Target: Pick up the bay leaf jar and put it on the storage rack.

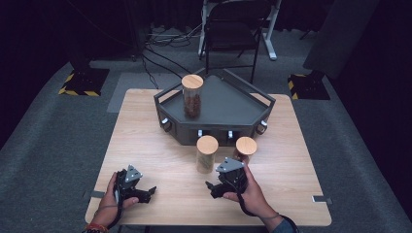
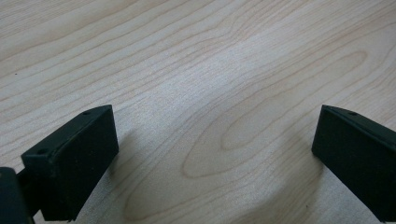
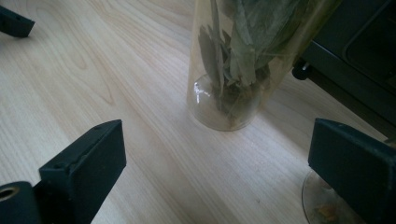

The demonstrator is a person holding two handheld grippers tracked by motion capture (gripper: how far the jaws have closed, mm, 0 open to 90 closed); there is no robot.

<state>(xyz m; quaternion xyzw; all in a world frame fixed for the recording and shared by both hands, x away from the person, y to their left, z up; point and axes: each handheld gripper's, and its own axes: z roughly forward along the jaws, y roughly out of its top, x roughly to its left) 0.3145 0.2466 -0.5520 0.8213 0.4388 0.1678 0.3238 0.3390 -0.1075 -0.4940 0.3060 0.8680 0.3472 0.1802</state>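
Three glass jars with round wooden lids are in the high view. One jar with brown contents [image 1: 192, 97] stands in the dark angular tray [image 1: 228, 104]. Two more stand on the table in front of the tray: a jar of dried leaves [image 1: 207, 154] and a jar [image 1: 245, 148] to its right. My right gripper [image 1: 212, 189] is open just before these two; its own view has the leaf jar [image 3: 233, 70] ahead between the jaws and a jar base [image 3: 327, 205] at the right jaw. My left gripper [image 1: 148, 192] lies open at the near left, over bare wood [image 2: 210, 93].
The light wooden table [image 1: 145, 145] stands on grey carpet. A dark folding chair [image 1: 233, 34] and cables sit behind it. The tray has knobs on its front wall [image 1: 214, 133]. Yellow-black striped bases [image 1: 80, 82] flank the far corners.
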